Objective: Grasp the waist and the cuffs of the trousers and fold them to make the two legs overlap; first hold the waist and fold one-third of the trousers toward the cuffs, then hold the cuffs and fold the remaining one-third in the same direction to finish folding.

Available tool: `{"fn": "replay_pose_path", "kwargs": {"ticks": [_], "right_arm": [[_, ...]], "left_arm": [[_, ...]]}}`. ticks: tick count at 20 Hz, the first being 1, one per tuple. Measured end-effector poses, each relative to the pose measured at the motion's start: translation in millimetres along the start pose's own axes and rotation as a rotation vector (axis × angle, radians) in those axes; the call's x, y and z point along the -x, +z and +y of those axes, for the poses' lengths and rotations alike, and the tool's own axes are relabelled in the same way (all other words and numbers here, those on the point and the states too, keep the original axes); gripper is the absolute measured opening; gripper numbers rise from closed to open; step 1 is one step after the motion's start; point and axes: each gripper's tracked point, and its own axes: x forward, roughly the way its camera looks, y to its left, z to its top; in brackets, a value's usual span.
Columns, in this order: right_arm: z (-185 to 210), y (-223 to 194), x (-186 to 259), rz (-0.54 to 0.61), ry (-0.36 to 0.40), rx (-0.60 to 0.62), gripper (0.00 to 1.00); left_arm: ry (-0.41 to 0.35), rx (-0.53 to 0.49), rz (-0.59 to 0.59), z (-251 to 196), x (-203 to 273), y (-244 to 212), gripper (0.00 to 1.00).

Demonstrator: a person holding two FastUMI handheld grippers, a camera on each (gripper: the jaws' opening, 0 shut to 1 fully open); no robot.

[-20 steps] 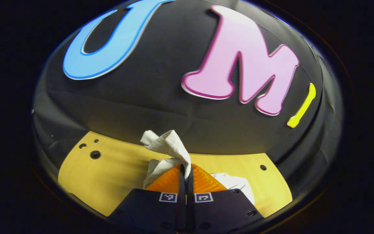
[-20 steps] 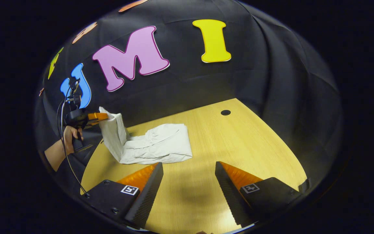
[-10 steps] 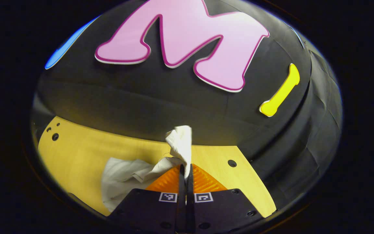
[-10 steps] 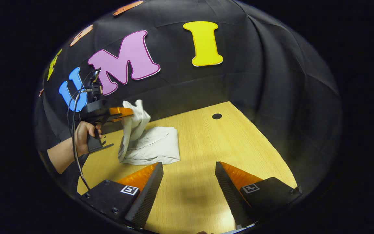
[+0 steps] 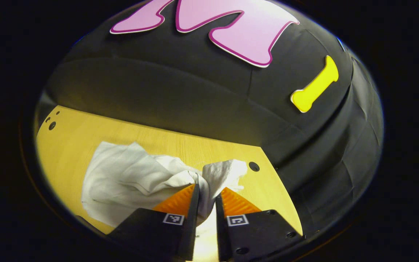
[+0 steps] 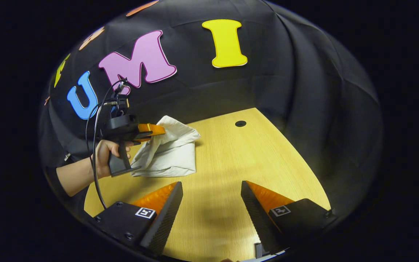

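trousers: near part hidden behind left gripper fingers | grip: cannot tell if fingers press the cloth between them | person's arm: cut off at edge, right gripper view

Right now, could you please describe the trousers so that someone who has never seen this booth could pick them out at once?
Find the pale wooden table in front of the black cloth wall. Toward its left side lies a folded bundle of cloth, the trousers, with the left claw gripping one edge. They are the one soft, off-white, creased thing on the smooth yellow wood.
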Motion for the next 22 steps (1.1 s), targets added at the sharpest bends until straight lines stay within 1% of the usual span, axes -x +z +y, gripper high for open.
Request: {"fn": "replay_pose_path", "kwargs": {"ticks": [1, 2, 3, 5, 6, 7, 8, 11, 14, 16, 18, 20, 22], "right_arm": [[0.9, -1.5, -0.3, 0.002, 0.002, 0.001, 0.98], [1.7, -2.7, -0.8, 0.003, 0.004, 0.003, 0.98], [2.1, -3.2, -0.4, 0.001, 0.006, 0.005, 0.98], [5.3, -6.2, -0.9, 0.001, 0.01, 0.005, 0.98], [7.1, -6.6, -0.2, 0.001, 0.012, 0.003, 0.98], [10.0, -6.3, 0.4, -0.001, 0.016, 0.0, 0.98], [13.2, -5.9, 2.3, -0.006, 0.02, -0.003, 0.98], [24.5, 0.2, 9.8, -0.039, 0.024, -0.004, 0.99], [40.9, 6.9, 26.8, -0.09, 0.014, 0.003, 0.98], [50.0, 9.0, 37.9, -0.124, 0.001, 0.01, 0.99], [58.9, 11.2, 53.1, -0.164, -0.015, 0.013, 0.99], [64.1, 14.8, 72.3, -0.222, -0.051, 0.03, 0.99], [71.1, 16.7, 90.5, -0.277, -0.077, 0.055, 0.98]], "left_arm": [[-0.01, 0.001, 0.012, -3.4, 3.9, -7.0, 0.26], [-0.018, -0.003, 0.021, -6.3, 7.0, -12.8, 0.37], [-0.026, -0.011, 0.024, -9.1, 12.4, -17.2, 0.46], [-0.019, -0.044, 0.019, -8.6, 33.6, -25.0, 0.81], [-0.001, -0.06, 0.008, -4.2, 44.0, -24.2, 0.92], [0.016, -0.077, -0.006, 0.8, 57.3, -24.9, 0.95], [0.035, -0.094, -0.02, 6.3, 73.6, -22.7, 0.96], [0.128, -0.173, -0.109, 32.4, 128.0, -8.6, 0.96], [0.182, -0.224, -0.224, 50.2, 204.2, 5.8, 0.96], [0.215, -0.231, -0.279, 60.2, 251.1, 6.1, 0.96], [0.23, -0.225, -0.321, 68.9, 294.0, 0.5, 0.96], [0.241, -0.219, -0.342, 76.3, 331.0, -11.0, 0.96], [0.282, -0.244, -0.417, 90.0, 368.0, -13.5, 0.96]]}}
